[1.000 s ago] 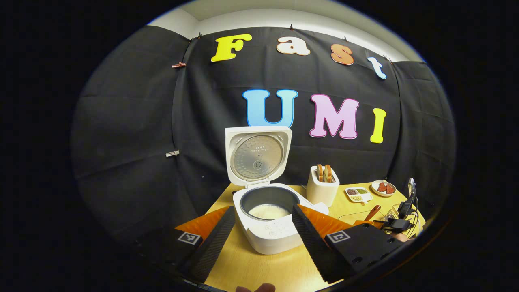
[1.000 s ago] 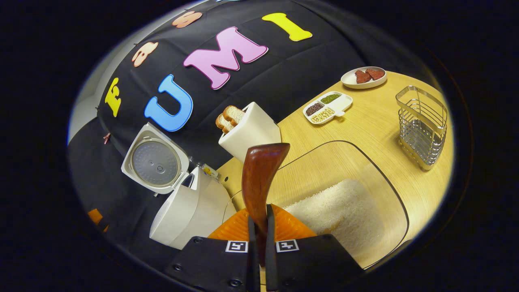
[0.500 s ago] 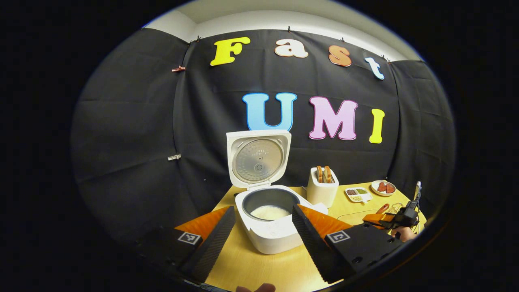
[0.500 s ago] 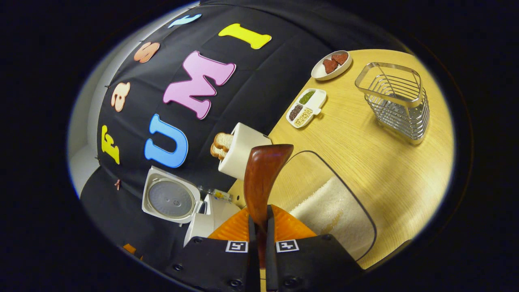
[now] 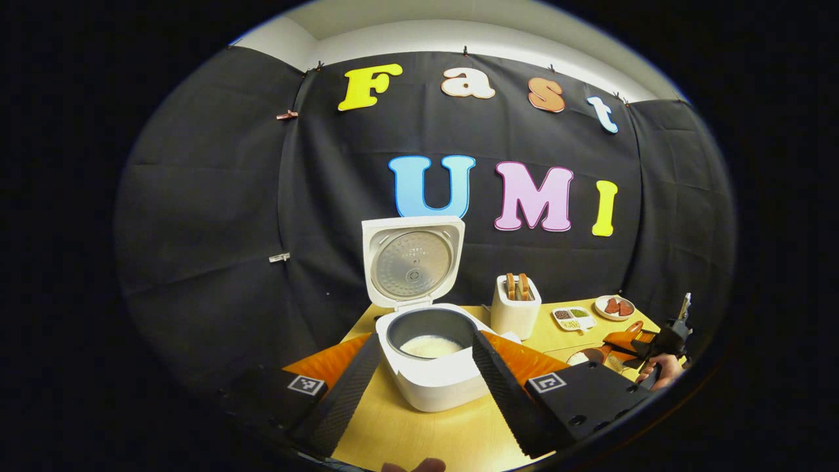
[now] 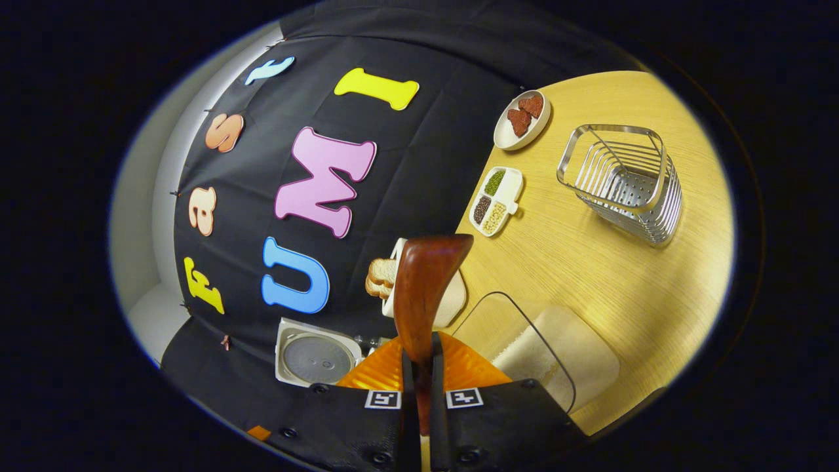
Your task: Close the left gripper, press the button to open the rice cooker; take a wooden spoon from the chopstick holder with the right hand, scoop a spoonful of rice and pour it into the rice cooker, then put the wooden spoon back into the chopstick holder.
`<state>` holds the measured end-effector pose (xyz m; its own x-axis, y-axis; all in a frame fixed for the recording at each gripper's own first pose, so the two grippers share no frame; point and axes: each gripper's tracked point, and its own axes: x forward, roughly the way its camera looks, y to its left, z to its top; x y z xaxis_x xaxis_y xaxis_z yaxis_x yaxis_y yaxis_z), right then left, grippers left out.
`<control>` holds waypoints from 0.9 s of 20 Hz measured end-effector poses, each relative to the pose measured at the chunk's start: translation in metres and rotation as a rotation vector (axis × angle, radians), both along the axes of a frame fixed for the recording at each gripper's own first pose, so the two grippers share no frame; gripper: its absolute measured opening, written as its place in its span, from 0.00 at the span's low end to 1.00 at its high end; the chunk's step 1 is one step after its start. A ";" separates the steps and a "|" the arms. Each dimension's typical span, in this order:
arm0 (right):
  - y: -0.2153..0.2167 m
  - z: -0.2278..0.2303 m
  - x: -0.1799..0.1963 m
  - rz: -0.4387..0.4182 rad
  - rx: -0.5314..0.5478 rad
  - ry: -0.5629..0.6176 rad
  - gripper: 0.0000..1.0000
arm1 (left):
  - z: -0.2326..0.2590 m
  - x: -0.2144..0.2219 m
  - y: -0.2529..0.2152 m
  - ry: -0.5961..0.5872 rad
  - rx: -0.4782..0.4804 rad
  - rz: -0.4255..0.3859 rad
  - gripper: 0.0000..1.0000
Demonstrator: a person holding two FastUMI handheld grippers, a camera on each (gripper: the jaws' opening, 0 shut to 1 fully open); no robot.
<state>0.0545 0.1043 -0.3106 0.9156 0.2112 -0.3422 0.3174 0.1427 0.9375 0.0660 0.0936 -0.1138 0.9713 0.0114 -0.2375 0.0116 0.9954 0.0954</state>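
Note:
The white rice cooker (image 5: 432,373) stands open with its lid (image 5: 411,262) upright and rice in its pot (image 5: 427,345). My left gripper (image 5: 423,387) is open, a finger on each side of the cooker's front and short of it. My right gripper (image 6: 419,354) is shut on the handle of the dark wooden spoon (image 6: 425,288), whose bowl points forward, turned edge-on. The wire chopstick holder (image 6: 623,177) stands to the upper right of the spoon, well apart. In the left gripper view the right gripper (image 5: 629,341) and a hand (image 5: 659,370) are at the far right.
A clear container of rice (image 6: 564,357) lies just right of the spoon on the wooden table (image 6: 590,262). A white toaster with bread (image 5: 516,308), a divided dish of beans (image 6: 497,200) and a small plate (image 6: 521,118) line the back edge.
The right gripper has rolled further and drawn back from the rice container and cooker, so the holder has shifted in its view. The left gripper has backed off slightly from the cooker.

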 end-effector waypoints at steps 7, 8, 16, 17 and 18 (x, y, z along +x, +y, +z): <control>-0.020 0.043 0.017 -0.079 0.130 -0.021 0.10 | 0.003 0.001 0.004 -0.015 -0.012 0.004 0.97; -0.019 0.050 0.021 -0.080 0.122 -0.024 0.10 | 0.002 0.001 0.004 -0.015 -0.017 0.005 0.97; 0.037 0.148 0.072 -0.045 0.153 -0.099 0.10 | -0.010 0.007 0.025 -0.001 -0.043 0.028 0.97; 0.050 0.159 0.082 -0.045 0.170 -0.106 0.10 | -0.011 0.007 0.027 -0.001 -0.045 0.031 0.98; 0.063 0.169 0.092 -0.044 0.190 -0.114 0.10 | -0.011 0.008 0.029 -0.002 -0.045 0.031 0.98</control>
<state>0.1462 0.1676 -0.1411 0.9560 0.2206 -0.1935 0.2096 -0.0519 0.9764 0.0738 0.1231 -0.1246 0.9713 0.0307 -0.2360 -0.0194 0.9985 0.0503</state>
